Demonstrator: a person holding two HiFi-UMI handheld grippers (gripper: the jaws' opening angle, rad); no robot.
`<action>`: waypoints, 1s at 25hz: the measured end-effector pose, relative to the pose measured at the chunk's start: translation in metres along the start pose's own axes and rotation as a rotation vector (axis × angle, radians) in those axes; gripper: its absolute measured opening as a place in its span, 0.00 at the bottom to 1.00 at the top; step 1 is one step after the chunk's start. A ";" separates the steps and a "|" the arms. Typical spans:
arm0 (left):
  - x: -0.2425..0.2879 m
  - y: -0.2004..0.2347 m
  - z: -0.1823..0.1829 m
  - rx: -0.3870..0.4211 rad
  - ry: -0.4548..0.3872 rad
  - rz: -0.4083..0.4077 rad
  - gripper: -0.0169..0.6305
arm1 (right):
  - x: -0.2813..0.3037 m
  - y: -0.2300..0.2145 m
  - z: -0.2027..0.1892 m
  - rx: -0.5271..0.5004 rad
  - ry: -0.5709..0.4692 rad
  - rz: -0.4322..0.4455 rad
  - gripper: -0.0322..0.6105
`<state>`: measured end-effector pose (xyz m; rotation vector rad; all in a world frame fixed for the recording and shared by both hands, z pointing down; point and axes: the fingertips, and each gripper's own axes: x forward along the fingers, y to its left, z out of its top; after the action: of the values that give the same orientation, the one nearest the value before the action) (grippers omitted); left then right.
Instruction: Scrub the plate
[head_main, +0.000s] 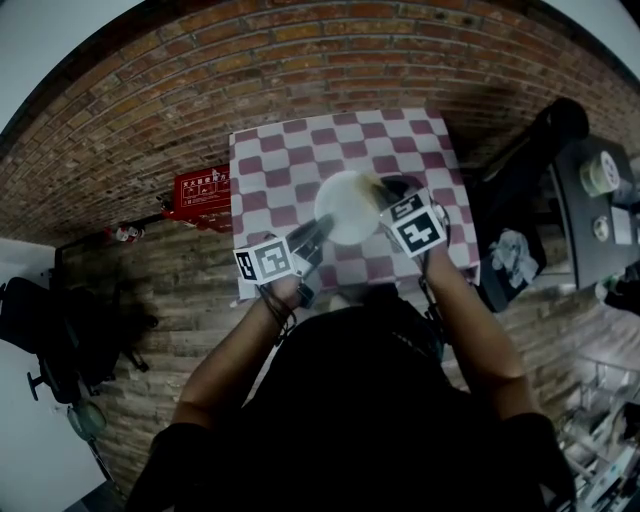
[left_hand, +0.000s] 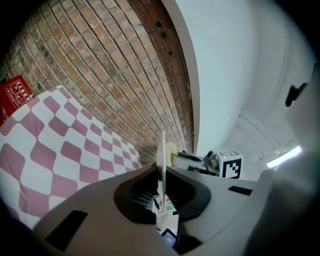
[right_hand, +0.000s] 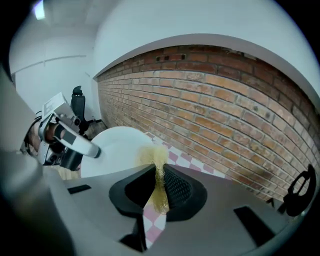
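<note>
A white plate (head_main: 345, 205) is held up on edge over the pink-and-white checked table (head_main: 290, 150). My left gripper (head_main: 316, 234) is shut on the plate's near rim. In the left gripper view the plate (left_hand: 163, 155) shows edge-on as a thin white line between the jaws of the left gripper (left_hand: 162, 192). My right gripper (head_main: 382, 196) is shut on a yellow scrubbing pad (right_hand: 156, 172), which presses against the plate's face (right_hand: 117, 147) at its right side. That pad (left_hand: 172, 152) also shows behind the plate's edge. The left gripper (right_hand: 75, 145) appears at the plate's far side.
A red box with print (head_main: 202, 190) lies on the brick floor left of the table. Dark bags and a chair (head_main: 40, 330) stand at the far left. A black side table with small items (head_main: 595, 200) stands at the right. The checked cloth beyond the plate is bare.
</note>
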<state>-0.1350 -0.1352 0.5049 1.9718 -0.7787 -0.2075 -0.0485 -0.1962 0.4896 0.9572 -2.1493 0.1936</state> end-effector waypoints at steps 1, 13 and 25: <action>0.003 -0.003 -0.005 -0.004 0.011 -0.006 0.08 | 0.000 0.001 0.006 -0.016 -0.008 -0.008 0.12; 0.000 -0.003 0.026 -0.059 -0.068 0.002 0.08 | -0.008 0.084 0.021 -0.153 -0.058 0.116 0.12; -0.006 -0.001 0.018 0.010 -0.020 0.038 0.08 | -0.010 0.022 -0.027 -0.059 0.037 0.028 0.12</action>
<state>-0.1470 -0.1443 0.4940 1.9655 -0.8310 -0.2007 -0.0434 -0.1640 0.5050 0.8832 -2.1235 0.1599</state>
